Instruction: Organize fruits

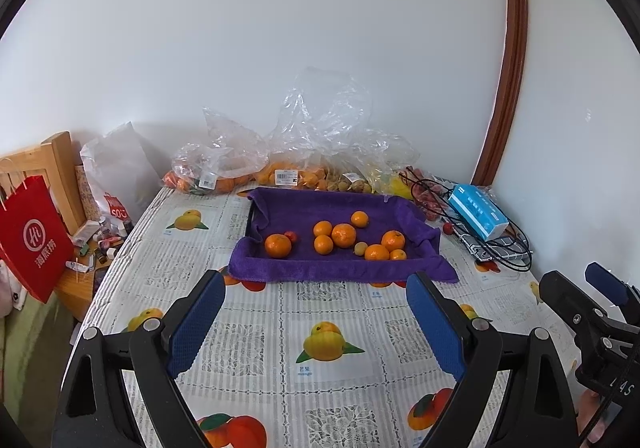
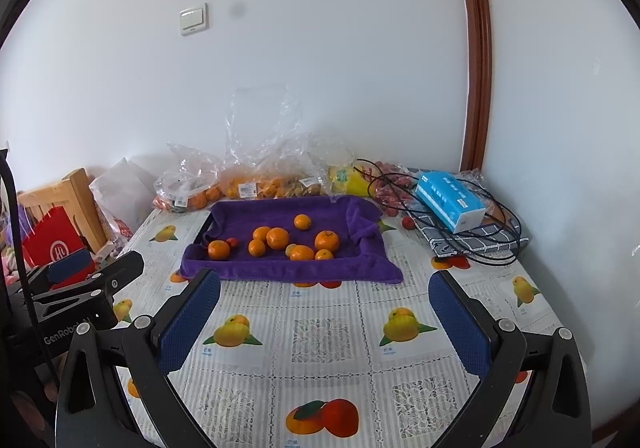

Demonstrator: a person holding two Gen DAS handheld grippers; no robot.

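A tray lined with a purple towel [image 1: 280, 268] [image 2: 240, 268] sits mid-table. In it lie several oranges [image 1: 277, 245] [image 2: 219, 250], a small red fruit [image 1: 291, 236] [image 2: 232, 242] and a pale yellow fruit [image 1: 361, 248] [image 2: 291, 248]. Behind the tray, clear plastic bags [image 1: 224, 171] [image 2: 188, 187] hold more oranges and small yellow fruit. My left gripper [image 1: 316, 284] hovers open over the tablecloth just in front of the tray, nothing between its blue pads. My right gripper [image 2: 324, 282] also stands open and holds nothing, to the right of the left one.
A blue tissue box [image 1: 478, 211] [image 2: 450, 199], black cables [image 1: 500, 248] [image 2: 492, 232] and a checked cloth lie at the back right. Red fruits [image 1: 424, 195] [image 2: 388, 193] sit near the cables. A red paper bag [image 1: 32, 236] and a wooden chair stand left of the table.
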